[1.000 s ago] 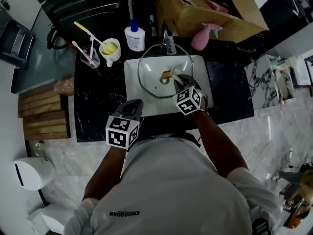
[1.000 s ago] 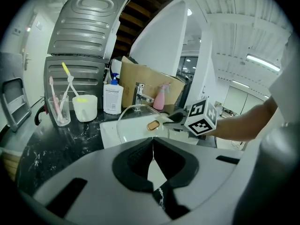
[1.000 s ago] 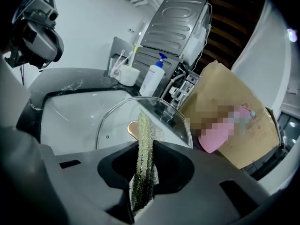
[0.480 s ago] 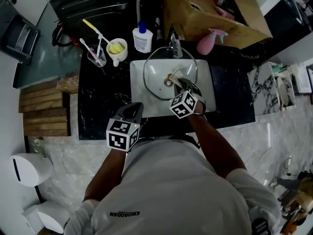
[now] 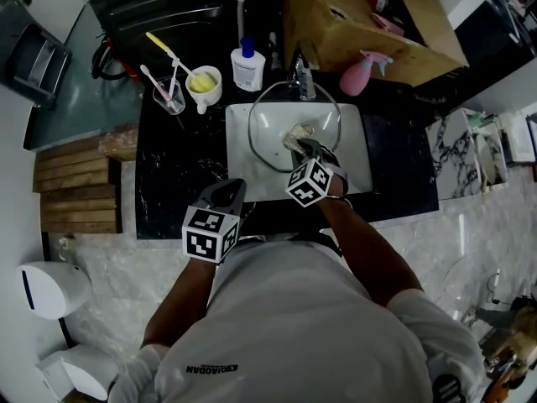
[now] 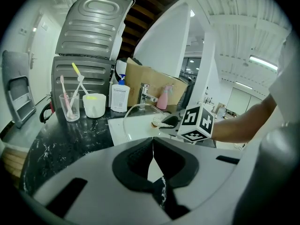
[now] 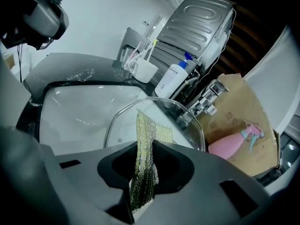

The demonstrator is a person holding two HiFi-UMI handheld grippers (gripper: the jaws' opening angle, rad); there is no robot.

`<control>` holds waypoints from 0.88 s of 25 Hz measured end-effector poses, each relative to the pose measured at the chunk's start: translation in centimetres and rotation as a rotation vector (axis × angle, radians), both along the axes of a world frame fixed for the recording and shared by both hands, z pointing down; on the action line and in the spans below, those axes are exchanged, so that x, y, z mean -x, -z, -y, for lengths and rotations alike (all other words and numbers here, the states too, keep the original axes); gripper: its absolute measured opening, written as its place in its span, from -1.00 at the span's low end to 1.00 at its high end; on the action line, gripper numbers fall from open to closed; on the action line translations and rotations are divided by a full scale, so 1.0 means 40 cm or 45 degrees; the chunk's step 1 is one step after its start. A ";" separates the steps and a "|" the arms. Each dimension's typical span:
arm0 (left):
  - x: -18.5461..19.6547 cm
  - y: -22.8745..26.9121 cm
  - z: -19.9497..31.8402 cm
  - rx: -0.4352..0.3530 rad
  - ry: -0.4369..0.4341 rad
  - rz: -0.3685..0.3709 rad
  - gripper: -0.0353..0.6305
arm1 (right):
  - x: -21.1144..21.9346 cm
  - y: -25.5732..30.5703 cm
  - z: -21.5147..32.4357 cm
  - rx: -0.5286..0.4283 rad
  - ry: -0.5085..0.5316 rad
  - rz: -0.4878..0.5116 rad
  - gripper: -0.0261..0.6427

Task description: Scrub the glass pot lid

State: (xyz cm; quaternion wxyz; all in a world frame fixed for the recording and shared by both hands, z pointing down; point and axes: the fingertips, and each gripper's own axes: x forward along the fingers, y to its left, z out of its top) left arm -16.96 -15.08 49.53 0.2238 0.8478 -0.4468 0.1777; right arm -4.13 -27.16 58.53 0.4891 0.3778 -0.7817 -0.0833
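The glass pot lid (image 5: pixel 267 117) stands tilted in the white sink (image 5: pixel 352 175), leaning toward the tap. My right gripper (image 5: pixel 300 147) is shut on a yellowish mesh scrub cloth (image 5: pixel 295 132) and presses it against the lid's middle. In the right gripper view the cloth (image 7: pixel 143 125) sticks up from between the shut jaws of my right gripper (image 7: pixel 145 146), in front of the lid (image 7: pixel 183 121). My left gripper (image 5: pixel 228 193) hovers over the black counter's front edge, left of the sink. Its jaws are shut with nothing between them, as the left gripper view shows (image 6: pixel 152 149).
Behind the sink stand a chrome tap (image 5: pixel 304 81), a white pump bottle (image 5: pixel 249 70), a pink spray bottle (image 5: pixel 357 78) and a cardboard box (image 5: pixel 361 15). A glass with toothbrushes (image 5: pixel 166 97) and a white mug (image 5: pixel 204 85) sit at the back left. Wooden slats (image 5: pixel 75 187) lie further left.
My right gripper has slid the cloth across the lid's middle, so the lid's knob is now covered. The left gripper has stayed put.
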 end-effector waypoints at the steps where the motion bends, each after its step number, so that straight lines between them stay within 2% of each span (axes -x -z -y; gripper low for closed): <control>1: -0.001 0.001 0.000 -0.001 0.000 -0.001 -0.85 | 0.005 0.000 -0.002 0.004 0.007 0.004 -0.66; 10: -0.003 0.001 -0.003 -0.008 0.006 -0.014 -0.85 | 0.041 -0.006 -0.023 0.030 0.067 0.025 -0.65; 22: -0.019 0.002 0.004 -0.007 0.016 -0.013 -0.85 | 0.073 0.021 -0.049 0.093 0.120 0.132 -0.65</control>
